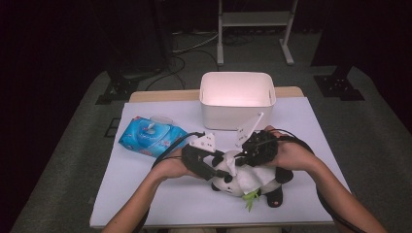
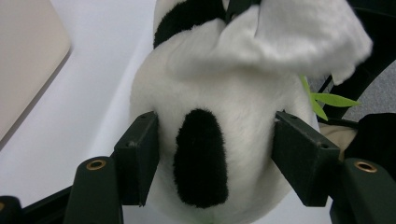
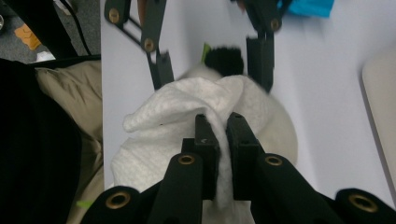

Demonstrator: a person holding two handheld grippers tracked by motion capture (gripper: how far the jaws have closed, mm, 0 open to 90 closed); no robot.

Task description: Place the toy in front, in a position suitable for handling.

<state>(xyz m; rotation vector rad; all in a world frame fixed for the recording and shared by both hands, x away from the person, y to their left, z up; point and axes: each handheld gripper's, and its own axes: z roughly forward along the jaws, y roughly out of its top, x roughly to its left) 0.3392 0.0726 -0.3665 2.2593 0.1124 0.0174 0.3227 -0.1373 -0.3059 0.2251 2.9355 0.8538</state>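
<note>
High view: black-and-white plush panda (image 1: 245, 180) lies lower centre on the white table sheet (image 1: 145, 194); its head is hidden under the left gripper (image 1: 219, 171) and right gripper (image 1: 239, 158). White plastic bin (image 1: 237, 99) stands above, blue wipes pack (image 1: 148, 137) at left; the room beyond is dark.

Left gripper view: jaws clamp the panda's head on both sides; a white wipe (image 2: 299, 37) drapes the top, cut off.

Right gripper view: jaws pinch the wipe, nearly closed; lower left is unclear.

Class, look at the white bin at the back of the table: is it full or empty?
Empty. The high view looks down into the white bin and shows bare inner walls and floor, with nothing lying inside.
</note>
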